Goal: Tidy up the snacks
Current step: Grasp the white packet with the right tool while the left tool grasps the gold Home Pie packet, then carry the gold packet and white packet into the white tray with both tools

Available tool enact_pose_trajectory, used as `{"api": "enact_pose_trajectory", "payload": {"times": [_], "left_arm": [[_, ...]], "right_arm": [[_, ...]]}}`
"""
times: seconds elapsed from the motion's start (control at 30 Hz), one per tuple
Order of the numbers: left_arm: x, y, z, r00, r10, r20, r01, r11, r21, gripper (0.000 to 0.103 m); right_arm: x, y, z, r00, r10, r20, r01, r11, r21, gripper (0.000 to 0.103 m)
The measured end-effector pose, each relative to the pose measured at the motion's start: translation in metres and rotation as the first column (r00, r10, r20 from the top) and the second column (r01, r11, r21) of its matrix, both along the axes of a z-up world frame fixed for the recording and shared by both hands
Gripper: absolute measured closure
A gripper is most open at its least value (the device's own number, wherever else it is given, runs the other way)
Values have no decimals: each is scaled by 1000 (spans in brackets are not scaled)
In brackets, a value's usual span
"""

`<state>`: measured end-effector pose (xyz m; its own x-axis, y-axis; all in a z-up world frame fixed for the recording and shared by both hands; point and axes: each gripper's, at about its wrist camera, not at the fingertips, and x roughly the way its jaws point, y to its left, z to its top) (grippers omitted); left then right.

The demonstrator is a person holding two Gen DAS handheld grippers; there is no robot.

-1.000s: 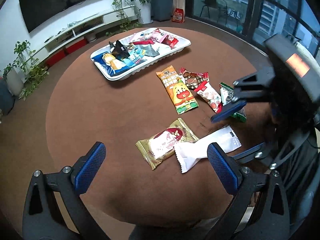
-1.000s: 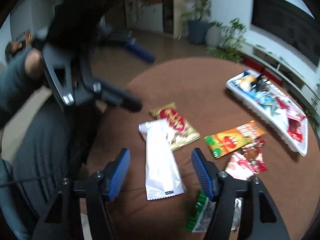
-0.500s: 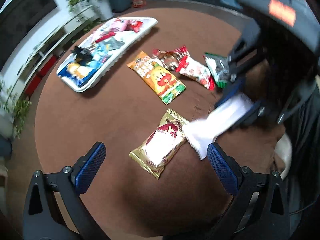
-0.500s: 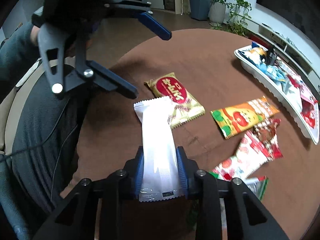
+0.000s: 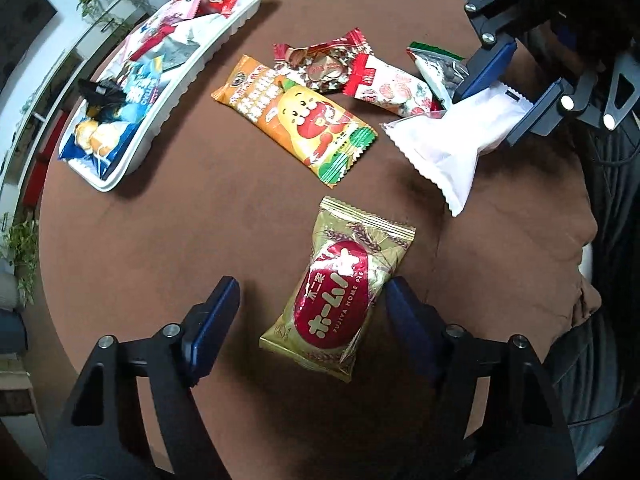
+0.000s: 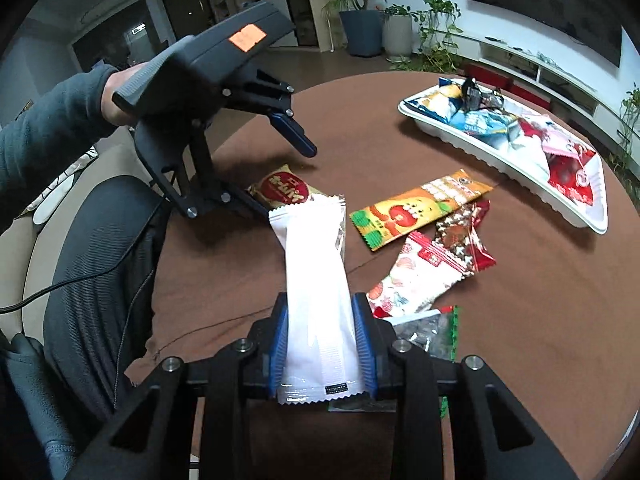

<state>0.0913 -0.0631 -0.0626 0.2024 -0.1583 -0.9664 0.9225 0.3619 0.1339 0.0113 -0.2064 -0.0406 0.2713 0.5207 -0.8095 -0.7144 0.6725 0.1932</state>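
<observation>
My right gripper (image 6: 322, 344) is shut on a white snack packet (image 6: 316, 280) and holds it lifted above the brown round table (image 6: 520, 320); the packet also shows in the left wrist view (image 5: 452, 140). My left gripper (image 5: 312, 312) is open, its fingers on either side of a gold and red Fujiya Home Pie packet (image 5: 340, 296) lying on the table. The same gold packet (image 6: 284, 190) lies under the left gripper (image 6: 276, 164) in the right wrist view. A white tray (image 5: 224, 40) holds several snacks at the far left.
An orange packet (image 5: 296, 120), a red candy packet (image 5: 324, 64), a red and white packet (image 5: 392, 88) and a green-edged packet (image 5: 436, 68) lie mid-table. The tray (image 6: 492, 160) sits far right in the right wrist view. My lap is at the table's near edge.
My right gripper closed on the white packet and lifted it off the table. My left gripper moved down and forward until its open fingers straddle the gold packet.
</observation>
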Motion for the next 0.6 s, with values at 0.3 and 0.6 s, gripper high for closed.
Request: {"api": "enact_pose_trajectory", "payload": {"times": [0.3, 0.6], "left_arm": [[-13, -2, 2, 999, -28, -20, 28, 1000, 3, 56], [-22, -9, 6, 999, 32, -4, -32, 999, 0, 72]], "right_arm": [[3, 2, -2, 1000, -2, 9, 2, 1000, 2, 70], [10, -1, -1, 1000, -25, 13, 25, 1000, 16, 70]]}}
